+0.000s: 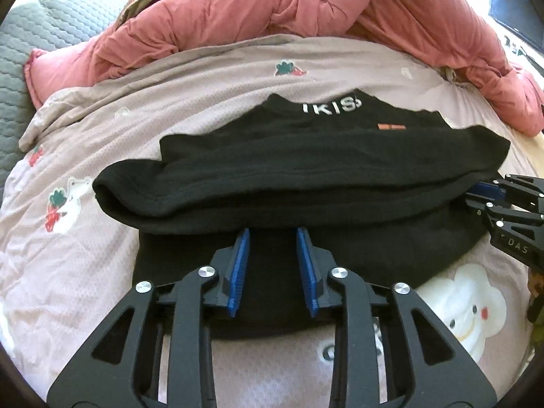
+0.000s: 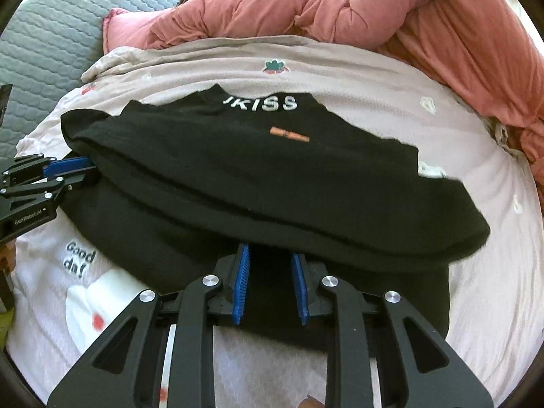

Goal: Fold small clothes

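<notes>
We see one black shirt (image 1: 306,156) on the pale printed bedsheet (image 1: 102,129), with one pink quilt (image 1: 238,17) bunched behind it. Both the left gripper (image 1: 273,234) and right gripper (image 2: 270,250) have narrow jaws pinching its folded near edge.

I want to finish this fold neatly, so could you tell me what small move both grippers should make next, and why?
Probably carry the raised edge forward toward the collar lettering. The left gripper and right gripper each appear to pinch the near fold of the black T-shirt, whose bottom half is already doubled over, while the lower layer lies flat on the patterned sheet.
</notes>
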Demonstrator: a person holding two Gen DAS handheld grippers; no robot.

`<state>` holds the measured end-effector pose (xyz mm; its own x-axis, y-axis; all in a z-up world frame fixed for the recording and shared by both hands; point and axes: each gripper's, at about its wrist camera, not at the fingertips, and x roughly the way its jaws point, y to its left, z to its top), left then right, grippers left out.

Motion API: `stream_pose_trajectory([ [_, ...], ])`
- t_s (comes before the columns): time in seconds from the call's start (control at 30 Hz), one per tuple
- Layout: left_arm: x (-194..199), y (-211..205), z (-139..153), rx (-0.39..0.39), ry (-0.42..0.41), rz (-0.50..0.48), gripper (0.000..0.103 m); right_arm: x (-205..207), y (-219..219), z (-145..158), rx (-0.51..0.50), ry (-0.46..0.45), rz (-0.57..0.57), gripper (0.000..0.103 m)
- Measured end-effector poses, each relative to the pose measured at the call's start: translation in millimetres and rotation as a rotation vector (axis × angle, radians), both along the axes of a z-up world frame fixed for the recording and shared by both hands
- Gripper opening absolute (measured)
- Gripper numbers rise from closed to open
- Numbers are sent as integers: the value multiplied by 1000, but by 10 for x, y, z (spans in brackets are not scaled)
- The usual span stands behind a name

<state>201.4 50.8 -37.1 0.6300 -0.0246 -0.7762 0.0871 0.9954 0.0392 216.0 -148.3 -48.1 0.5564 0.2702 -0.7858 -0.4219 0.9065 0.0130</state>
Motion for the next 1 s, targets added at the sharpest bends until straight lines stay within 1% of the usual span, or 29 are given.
stream_pose_trajectory([
  [0.13,165,36,-11,-11,-12,11,26,206,82,5,-1,2,4,21],
  [0.2,230,74,-30,-17,-13,21,29,297,126,9,-14,-2,6,21],
  [0.3,339,167,-68,-51,-2,49,32,460,168,26,-15,-1,-1,21],
  [0.37,397,213,-62,-73,1,67,32,580,174,25,-8,5,-13,21],
  [0.5,504,272,5,-54,-20,90,32,842,145,18,29,34,-52,21],
  [0.63,611,461,67,-94,-33,132,32,1039,140,42,49,50,-78,21],
  [0.73,624,609,95,-124,-44,160,32,1154,129,48,56,60,-96,21],
  [0.83,606,759,105,-156,-45,198,33,1231,130,46,56,49,-111,21],
  [0.97,569,902,141,-182,-60,231,35,1349,85,26,86,54,-159,21],
  [1.0,561,949,145,-188,-64,241,35,1366,71,41,89,48,-170,22],
])
